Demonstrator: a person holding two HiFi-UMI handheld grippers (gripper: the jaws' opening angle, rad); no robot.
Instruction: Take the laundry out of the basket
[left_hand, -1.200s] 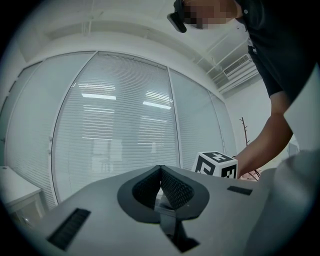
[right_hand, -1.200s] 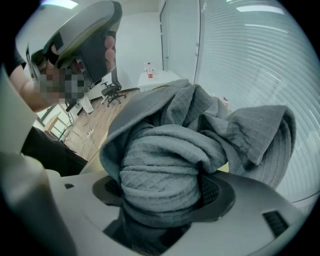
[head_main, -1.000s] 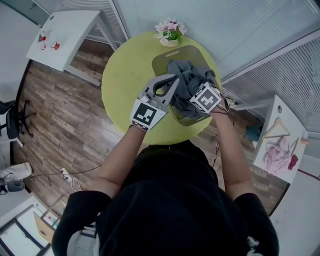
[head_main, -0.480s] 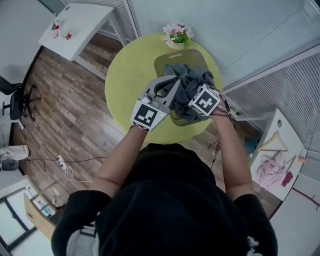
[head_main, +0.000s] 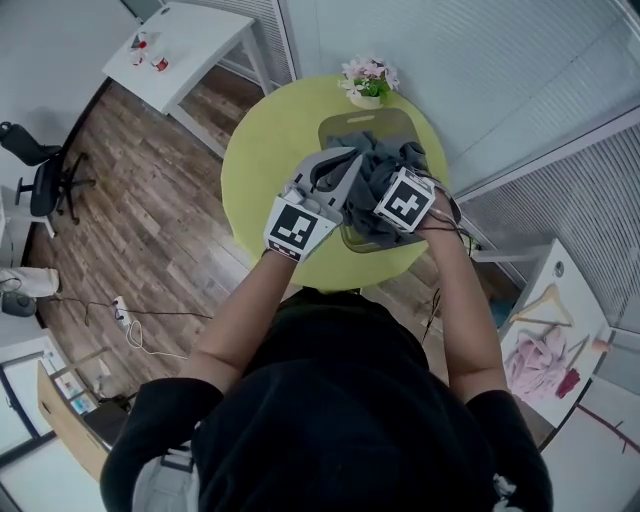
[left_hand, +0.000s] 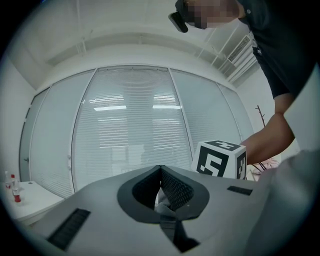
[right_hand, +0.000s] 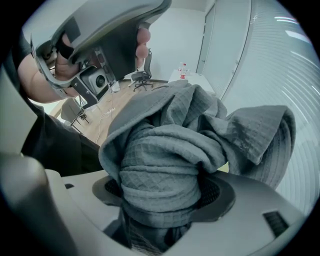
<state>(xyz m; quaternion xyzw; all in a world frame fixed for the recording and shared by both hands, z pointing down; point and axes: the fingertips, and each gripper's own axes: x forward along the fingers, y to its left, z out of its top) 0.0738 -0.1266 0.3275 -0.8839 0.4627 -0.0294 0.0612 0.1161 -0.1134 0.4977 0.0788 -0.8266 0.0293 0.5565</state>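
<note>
- Head view: compared with a second ago, both grippers and the bunched grey cloth (head_main: 385, 160) sit slightly higher over the basket (head_main: 345, 126). The camera itself has also swung, so the round yellow-green table (head_main: 262, 170) lies differently in the picture.
- Head view: the cloth is still mostly inside the basket. The right gripper (head_main: 398, 200) is dug into it from above, and the left gripper (head_main: 348, 162) lies level at the cloth's left edge.
- Left gripper view: the tongs are narrow, with the tips meeting against the window blinds (left_hand: 130, 130). A pale scrap (left_hand: 162, 200) shows low between them, and I cannot tell whether it is a pinched fold.
- Right gripper view: the tongs stand wide but are packed with a thick roll of waffle-weave cloth, and loose folds spill beyond the pads.
- To do the step well, I would keep the right clamp firm and lift straight up until the trailing folds clear the rim.
- The left gripper could gather the slack, so the cloth does not snag and tip the basket towards the flower pot (head_main: 368, 80).
</note>
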